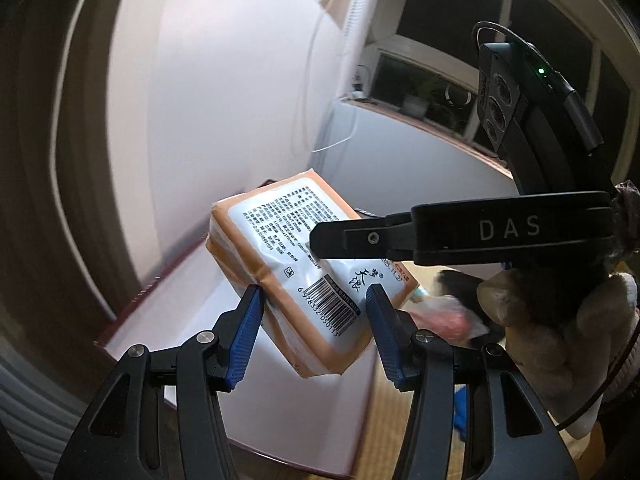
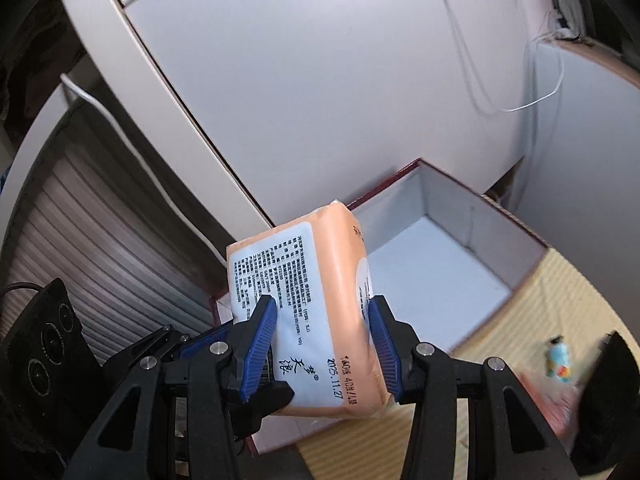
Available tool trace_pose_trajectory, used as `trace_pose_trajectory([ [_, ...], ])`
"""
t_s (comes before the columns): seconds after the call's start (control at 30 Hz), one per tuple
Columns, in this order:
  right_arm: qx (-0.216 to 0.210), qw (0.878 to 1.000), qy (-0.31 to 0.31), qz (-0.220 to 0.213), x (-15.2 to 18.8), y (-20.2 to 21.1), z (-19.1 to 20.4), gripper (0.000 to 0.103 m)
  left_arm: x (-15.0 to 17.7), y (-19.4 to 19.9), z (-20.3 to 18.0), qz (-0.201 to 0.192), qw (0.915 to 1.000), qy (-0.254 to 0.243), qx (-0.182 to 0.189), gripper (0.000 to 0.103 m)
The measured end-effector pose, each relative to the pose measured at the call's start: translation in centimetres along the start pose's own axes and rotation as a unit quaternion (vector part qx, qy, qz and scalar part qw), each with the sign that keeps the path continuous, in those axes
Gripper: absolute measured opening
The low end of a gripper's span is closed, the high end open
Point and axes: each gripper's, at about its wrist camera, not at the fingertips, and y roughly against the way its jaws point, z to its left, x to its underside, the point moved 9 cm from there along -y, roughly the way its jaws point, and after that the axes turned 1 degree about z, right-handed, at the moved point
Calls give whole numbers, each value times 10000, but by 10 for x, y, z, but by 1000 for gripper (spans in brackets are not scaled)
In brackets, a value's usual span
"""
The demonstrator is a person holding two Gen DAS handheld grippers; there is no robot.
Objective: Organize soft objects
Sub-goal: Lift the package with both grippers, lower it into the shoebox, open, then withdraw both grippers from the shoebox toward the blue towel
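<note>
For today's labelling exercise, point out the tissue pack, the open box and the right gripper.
tissue pack (image 2: 336, 280), right wrist view, its orange side face.
open box (image 2: 440, 256), right wrist view, its bare white floor.
right gripper (image 2: 322, 340), right wrist view, midway between its blue fingertips.

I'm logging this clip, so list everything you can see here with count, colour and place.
Orange plastic-wrapped tissue pack: one, orange with white label, held in the air over the box.
Open cardboard box with dark red rim: one, white inside, nothing visible in it, on the mat.
Woven yellow mat: one, pale yellow, under the box.
Small light-blue toy figure: one, on the mat, right side.
Pink soft item: one, blurred, beside the figure.
Potted plant: one, green, on the windowsill.
Left claw: black, blue pads, gripping the pack.
Right claw: same, gripping the pack.
</note>
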Motion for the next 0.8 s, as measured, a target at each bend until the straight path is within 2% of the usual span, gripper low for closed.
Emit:
trace_pose_trajectory([
  [0.13,-89,9999,-30,76,-3,-22,0,44,4,-10,3,71,9997,-43,-251,52],
  [0.3,166,9998,-58,78,-5,-35,-9,44,5,-13,6,21,9980,-244,-576,52],
  [0.5,355,9992,-164,-36,1,-24,-22,45,2,-8,3,-128,9967,-395,-704,52],
  [0.67,565,9981,-147,-188,11,0,-27,54,3,4,-7,-277,9949,-549,-796,53],
  [0.8,674,9970,-228,-302,21,17,-34,56,6,14,-19,-381,9930,-748,-827,58],
])
